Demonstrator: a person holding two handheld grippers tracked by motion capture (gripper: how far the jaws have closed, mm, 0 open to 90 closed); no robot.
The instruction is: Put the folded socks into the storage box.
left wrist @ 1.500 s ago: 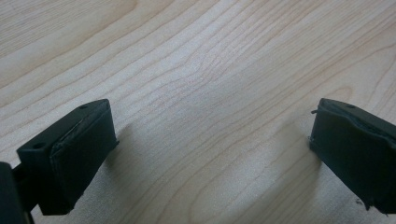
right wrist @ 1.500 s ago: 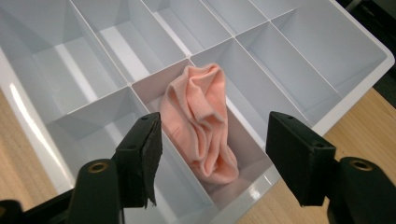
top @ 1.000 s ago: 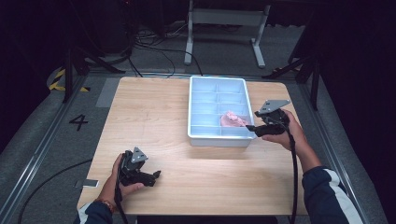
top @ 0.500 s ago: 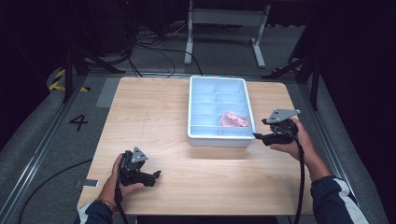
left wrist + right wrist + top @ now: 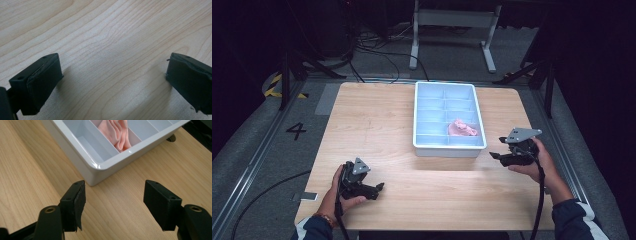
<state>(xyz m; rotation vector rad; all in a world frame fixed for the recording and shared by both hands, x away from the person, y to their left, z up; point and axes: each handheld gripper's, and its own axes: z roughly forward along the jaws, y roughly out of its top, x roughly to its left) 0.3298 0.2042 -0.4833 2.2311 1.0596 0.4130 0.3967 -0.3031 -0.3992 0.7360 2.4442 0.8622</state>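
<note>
Your right gripper [image 5: 499, 156] hovered just beside the near right corner of the white divided tray [image 5: 419, 120], jaws spread wide with nothing between them; in the right gripper view [image 5: 113, 202] that tray corner [image 5: 96, 167] sat just past the jaw tips. The pink cloth [image 5: 462, 128] lay bunched in a compartment on the tray's right side, toward the near end, and showed as soft folds [image 5: 117, 133] behind a divider. Your left gripper [image 5: 374, 189] rested low over the bare wooden bench [image 5: 372, 125] near its front left, well apart from the tray, jaws spread and empty [image 5: 113, 75].
</note>
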